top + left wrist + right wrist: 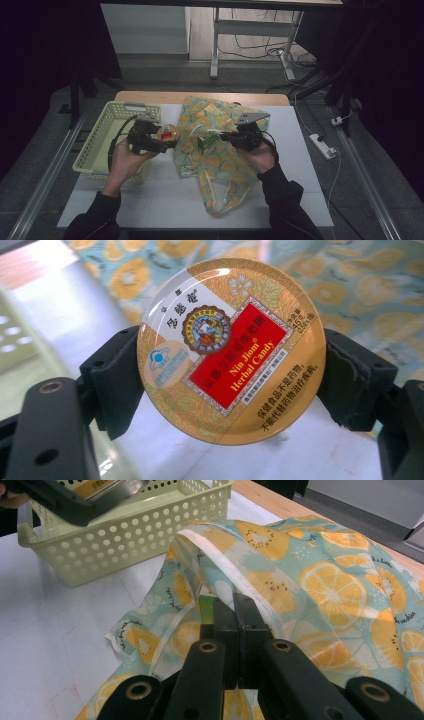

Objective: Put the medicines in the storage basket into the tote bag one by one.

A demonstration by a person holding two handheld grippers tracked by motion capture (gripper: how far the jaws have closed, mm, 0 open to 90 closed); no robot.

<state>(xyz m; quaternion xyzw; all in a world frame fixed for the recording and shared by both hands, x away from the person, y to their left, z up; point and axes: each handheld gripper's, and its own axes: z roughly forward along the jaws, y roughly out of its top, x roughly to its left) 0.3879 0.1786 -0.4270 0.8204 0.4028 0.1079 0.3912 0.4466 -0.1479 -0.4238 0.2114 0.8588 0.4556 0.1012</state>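
Two grippers over white table (165,200). Basket (97,145) far left. Left gripper (159,141) clamps round candy tin (231,350) by its edges, just right of basket rim. Fruit-print bag (220,160) lies mid-table. Right gripper (224,135) fully closed, pinching bag's edge (235,580), lifting it slightly.

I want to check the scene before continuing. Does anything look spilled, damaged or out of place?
Nothing stands out. The round candy tin sits intact between the left gripper fingers, and the fruit-print bag merely lies crumpled beside the basket.
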